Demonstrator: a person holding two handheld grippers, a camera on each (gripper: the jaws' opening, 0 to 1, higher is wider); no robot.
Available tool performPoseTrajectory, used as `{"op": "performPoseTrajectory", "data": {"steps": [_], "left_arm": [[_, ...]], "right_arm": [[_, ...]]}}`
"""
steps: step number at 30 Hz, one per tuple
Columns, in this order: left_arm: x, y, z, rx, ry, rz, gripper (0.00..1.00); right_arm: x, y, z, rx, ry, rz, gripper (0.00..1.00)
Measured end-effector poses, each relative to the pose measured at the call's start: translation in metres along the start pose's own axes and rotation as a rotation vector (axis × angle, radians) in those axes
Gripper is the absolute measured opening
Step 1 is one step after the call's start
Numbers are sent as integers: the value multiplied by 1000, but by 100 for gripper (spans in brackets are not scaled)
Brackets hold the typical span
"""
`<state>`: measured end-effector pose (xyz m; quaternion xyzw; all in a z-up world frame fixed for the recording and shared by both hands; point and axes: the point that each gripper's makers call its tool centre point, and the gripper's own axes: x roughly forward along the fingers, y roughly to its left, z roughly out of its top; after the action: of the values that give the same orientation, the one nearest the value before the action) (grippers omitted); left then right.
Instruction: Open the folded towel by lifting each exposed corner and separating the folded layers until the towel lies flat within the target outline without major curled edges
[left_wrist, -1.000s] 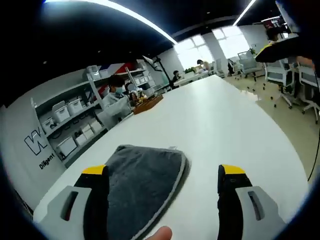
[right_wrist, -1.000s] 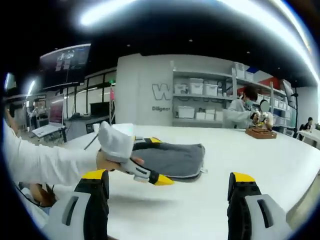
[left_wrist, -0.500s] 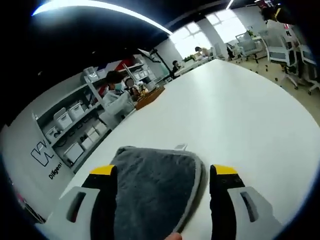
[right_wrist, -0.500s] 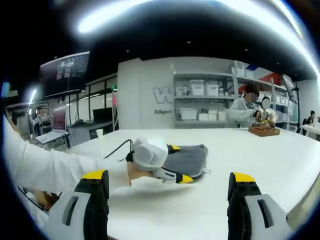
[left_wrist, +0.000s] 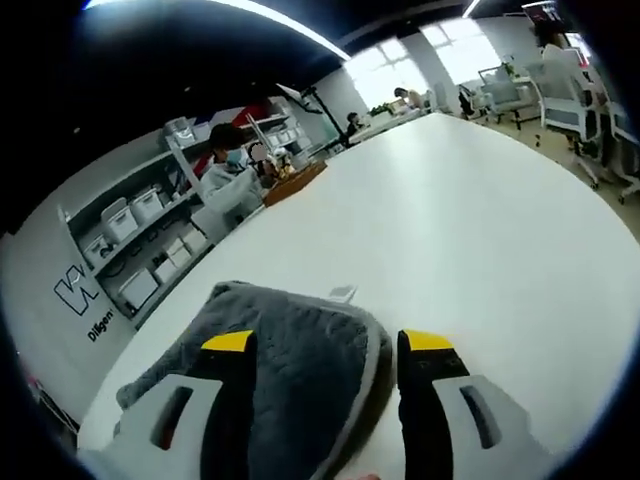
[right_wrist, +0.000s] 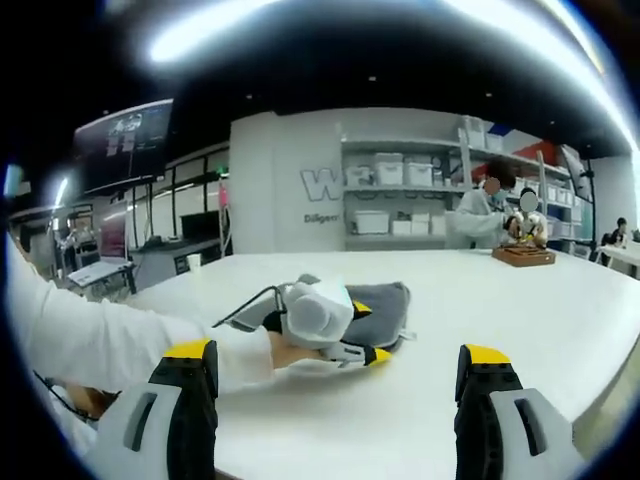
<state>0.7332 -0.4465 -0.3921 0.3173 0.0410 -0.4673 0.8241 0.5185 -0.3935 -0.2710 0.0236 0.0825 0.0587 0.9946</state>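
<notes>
both left tongs (left_wrist: 320, 350) jaws straddle towel (left_wrist: 285, 350) edge; tag (left_wrist: 342, 293) visible.

Fuzzy towel (left_wrist: 290, 350) (smooth matt table (left_wrist: 480, 230))

The work surface is a long white table (left_wrist: 480, 230) in an open-plan room with a dark ceiling carrying linear light strips (left_wrist: 290, 22). A grey wall (right_wrist: 285, 160) bearing large white lettering adjoins open shelving (right_wrist: 400, 200) stocked with white storage bins, and a wall-mounted monitor (right_wrist: 122, 145) hangs to the left of it in the right gripper view. At the far end of the table, bright windows (left_wrist: 385, 70) admit daylight, with office chairs (left_wrist: 600, 130) standing on the floor beside the table.
</notes>
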Motion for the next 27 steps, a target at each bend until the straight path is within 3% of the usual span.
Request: {"op": "performPoseTrajectory", "data": {"steps": [4,10,14,19,21,27], "left_arm": [[0,-6,1,-15,-4,-31,37],[1,-7,0,19,8,-27,33],[5,-9,-2,-1,15,-52,27],[8,-8,-2,-32,11,-70,14],[5,-8,-3,-30,8,-76,4],[0,-13,-4,-57,1,-105,2]], "right_arm": [[0,-1,1,2,-2,-1,99],[0,-2,2,4,-4,-1,99],[0,-1,2,1,-3,2,99],[0,-1,2,0,-1,4,99],[0,-1,2,1,-1,3,99],[-1,-2,2,-6,5,-3,99]]}}
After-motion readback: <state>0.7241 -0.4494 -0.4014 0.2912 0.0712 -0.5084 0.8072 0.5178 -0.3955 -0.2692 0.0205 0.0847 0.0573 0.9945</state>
